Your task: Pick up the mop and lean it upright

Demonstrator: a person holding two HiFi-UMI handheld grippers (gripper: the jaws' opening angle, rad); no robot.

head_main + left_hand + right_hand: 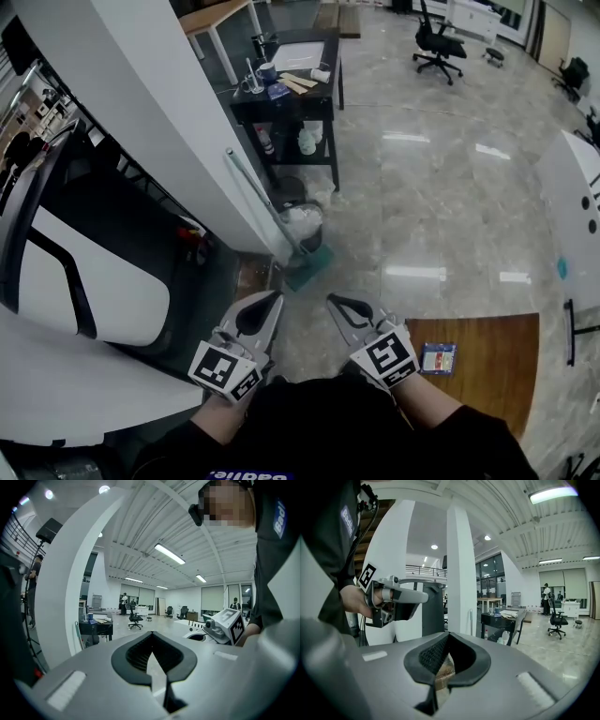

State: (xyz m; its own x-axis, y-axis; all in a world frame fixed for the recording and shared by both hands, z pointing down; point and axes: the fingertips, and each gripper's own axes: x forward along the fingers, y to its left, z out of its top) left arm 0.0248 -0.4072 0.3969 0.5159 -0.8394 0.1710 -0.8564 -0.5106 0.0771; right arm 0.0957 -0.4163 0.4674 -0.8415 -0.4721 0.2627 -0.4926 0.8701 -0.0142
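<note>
The mop [267,218] leans against the white pillar [141,103], its pale handle slanting up to the left and its teal head [307,268] resting on the floor. The handle is also visible as a thin pale stick in the left gripper view [78,634] and in the right gripper view [470,620]. Both grippers are held low near the person's body, well short of the mop and apart from it. My left gripper [273,296] [151,633] is shut with nothing in it. My right gripper [333,300] [448,634] is shut and holds nothing as well.
A black table [286,89] with cups and papers stands behind the mop, and a bin with a white bag [302,225] sits beside it. A large white and black machine [75,272] fills the left. A wooden floor panel [487,366] with a blue card [438,358] lies right. An office chair [438,47] stands far off.
</note>
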